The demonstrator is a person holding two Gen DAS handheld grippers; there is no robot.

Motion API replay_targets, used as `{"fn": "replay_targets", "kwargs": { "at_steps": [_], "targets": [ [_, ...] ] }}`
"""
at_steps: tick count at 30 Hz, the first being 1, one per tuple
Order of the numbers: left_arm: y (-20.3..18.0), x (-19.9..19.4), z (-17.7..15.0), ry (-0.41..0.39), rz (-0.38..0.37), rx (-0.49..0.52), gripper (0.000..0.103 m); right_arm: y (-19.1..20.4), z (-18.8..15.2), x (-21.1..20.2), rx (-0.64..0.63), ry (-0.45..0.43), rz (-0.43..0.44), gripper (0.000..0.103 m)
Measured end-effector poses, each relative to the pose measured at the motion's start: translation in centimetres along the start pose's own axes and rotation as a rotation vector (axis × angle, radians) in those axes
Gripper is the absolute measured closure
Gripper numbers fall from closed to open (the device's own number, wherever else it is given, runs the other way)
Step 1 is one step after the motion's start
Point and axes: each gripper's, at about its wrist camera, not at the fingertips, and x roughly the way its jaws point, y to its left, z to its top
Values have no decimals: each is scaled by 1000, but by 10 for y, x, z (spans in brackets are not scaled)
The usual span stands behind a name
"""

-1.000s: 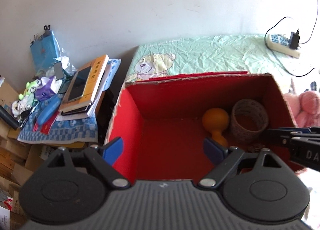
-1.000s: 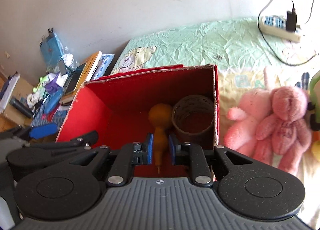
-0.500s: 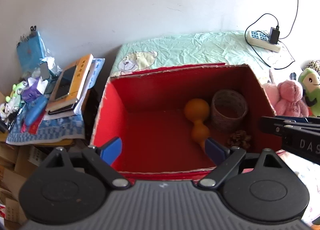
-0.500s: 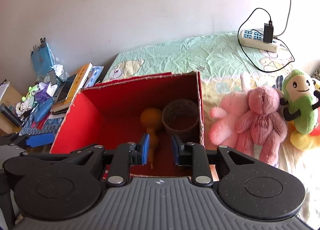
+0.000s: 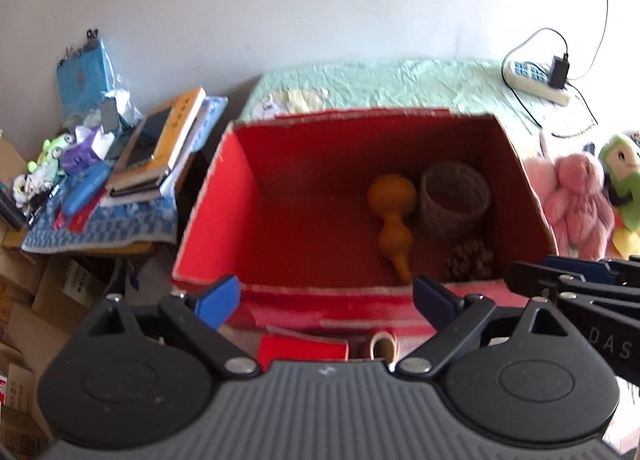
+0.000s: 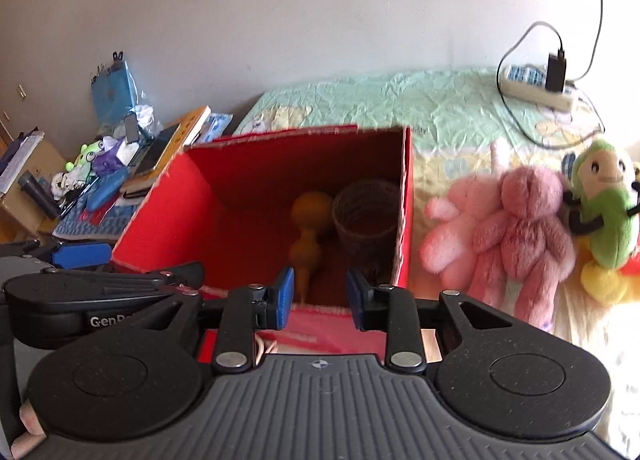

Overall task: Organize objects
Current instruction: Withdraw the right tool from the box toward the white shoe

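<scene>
Bedsheet under red box, wall behind; left gripper released, right gripper opening, empty.

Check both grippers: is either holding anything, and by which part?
Nothing is held. The left gripper is open and empty; the right gripper is opening, empty, with the orange gourd lying in the red cardboard box.

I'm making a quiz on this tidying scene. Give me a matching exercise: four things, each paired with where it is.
Things:
1. gourd
2. woven basket
3. pink plush
4. power strip

Places:
A. on the bed, right of the red box
B. at the box's right inner wall
C. near the wall, charger plugged in
D. in the box, left of the basket

Pairs: 1-D, 2-B, 3-A, 4-C
</scene>
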Motion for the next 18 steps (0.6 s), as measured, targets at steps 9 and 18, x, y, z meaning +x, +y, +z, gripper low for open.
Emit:
{"fn": "replay_targets", "kwargs": {
  "at_steps": [9, 18],
  "targets": [
    [5, 17, -28, 76, -68, 15, 9, 2, -23, 4, 57, 55, 4, 72],
    [2, 35, -45, 139, -73, 29, 12, 2, -40, 16, 83, 110, 10, 72]
  ]
}}
